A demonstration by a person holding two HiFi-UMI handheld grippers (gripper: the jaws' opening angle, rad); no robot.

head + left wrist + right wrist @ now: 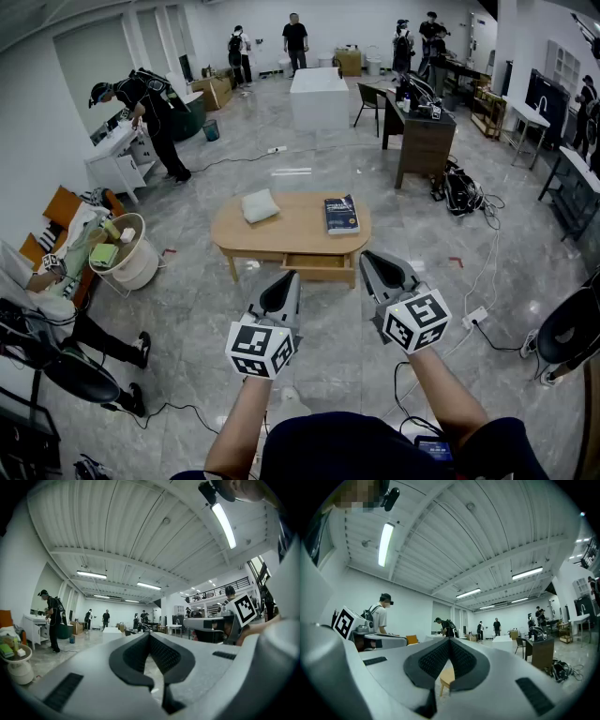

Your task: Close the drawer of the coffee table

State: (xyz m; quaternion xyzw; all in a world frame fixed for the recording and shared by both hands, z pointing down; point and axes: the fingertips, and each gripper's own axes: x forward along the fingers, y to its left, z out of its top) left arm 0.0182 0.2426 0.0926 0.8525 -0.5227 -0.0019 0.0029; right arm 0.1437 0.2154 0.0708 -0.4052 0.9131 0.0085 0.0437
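Observation:
An oval wooden coffee table [300,232] stands on the grey floor ahead of me. Its drawer [317,266] juts out a little from the near side. On the top lie a dark blue book [341,214] and a folded white cloth [260,205]. My left gripper [286,281] and right gripper [373,261] are raised side by side short of the table, touching nothing. Both are shut, with nothing between the jaws. In the left gripper view the left gripper [150,637] points across the room. In the right gripper view a corner of the table [447,677] shows below the right gripper [449,641].
A white round basket stand [131,258] with small items and a seated person are at the left. Cables and a power strip [474,317] lie on the floor at the right. A dark desk [422,131], a white block [319,94] and several people are farther back.

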